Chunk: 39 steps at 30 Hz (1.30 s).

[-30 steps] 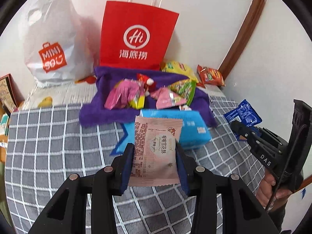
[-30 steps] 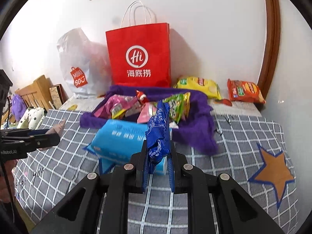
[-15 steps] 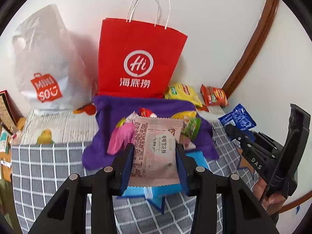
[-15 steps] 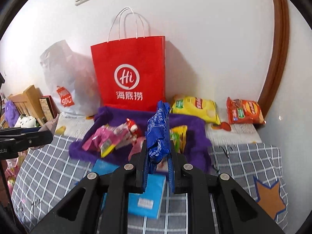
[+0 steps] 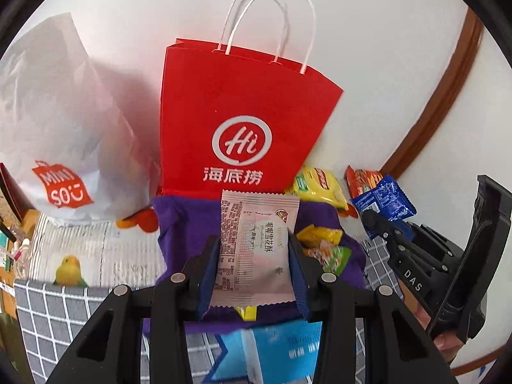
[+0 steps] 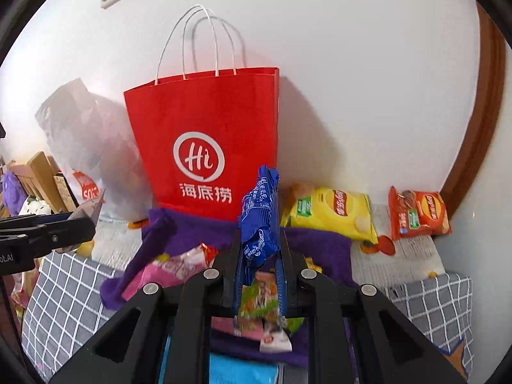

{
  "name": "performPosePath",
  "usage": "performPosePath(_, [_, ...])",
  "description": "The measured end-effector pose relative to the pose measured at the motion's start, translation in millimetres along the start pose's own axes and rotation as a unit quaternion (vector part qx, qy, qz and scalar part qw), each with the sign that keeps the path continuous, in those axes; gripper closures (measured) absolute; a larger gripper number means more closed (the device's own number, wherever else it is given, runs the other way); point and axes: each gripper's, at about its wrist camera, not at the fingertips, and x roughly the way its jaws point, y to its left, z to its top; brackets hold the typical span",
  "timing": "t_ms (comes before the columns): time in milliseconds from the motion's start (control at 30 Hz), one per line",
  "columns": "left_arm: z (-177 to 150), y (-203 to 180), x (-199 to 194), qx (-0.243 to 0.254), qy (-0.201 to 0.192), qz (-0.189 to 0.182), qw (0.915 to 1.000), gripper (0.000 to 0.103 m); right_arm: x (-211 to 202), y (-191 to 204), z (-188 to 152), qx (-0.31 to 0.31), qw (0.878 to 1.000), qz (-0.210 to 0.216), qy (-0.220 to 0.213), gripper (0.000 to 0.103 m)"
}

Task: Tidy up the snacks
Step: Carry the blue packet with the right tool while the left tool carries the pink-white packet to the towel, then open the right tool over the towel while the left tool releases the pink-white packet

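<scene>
A red "Hi" paper bag (image 5: 243,121) stands against the wall behind a purple cloth (image 6: 316,243) strewn with snacks. Both claws angle downward before it: the left claw (image 5: 254,252) grips a pink snack packet (image 5: 256,249), the right claw (image 6: 259,256) pinches a blue wrapper (image 6: 259,214).

Bright, even light; the red paper bag (image 6: 204,147) beyond the fingers shadows the wall; fisheye edges bend, corners black.
</scene>
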Motion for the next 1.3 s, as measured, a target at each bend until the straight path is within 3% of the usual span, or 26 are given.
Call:
performPosePath(333, [1, 26, 48, -0.012, 0.027, 0.018, 0.9994, 0.064, 48, 3, -12, -0.03, 0.999, -0.003, 0.039, 0.086])
performPosePath(633, [5, 56, 56, -0.044, 0.035, 0.031, 0.9979, 0.064, 76, -4, -24, -0.035, 0.996, 0.011, 0.081, 0.086])
performPosePath(1033, [-3, 40, 82, -0.023, 0.069, 0.017, 0.9972, 0.064, 95, 8, -37, -0.055, 0.988, 0.043, 0.137, 0.086])
performPosePath(1300, [-9, 32, 93, -0.015, 0.085, 0.016, 0.9961, 0.064, 101, 17, -45, -0.075, 0.983, 0.039, 0.165, 0.086])
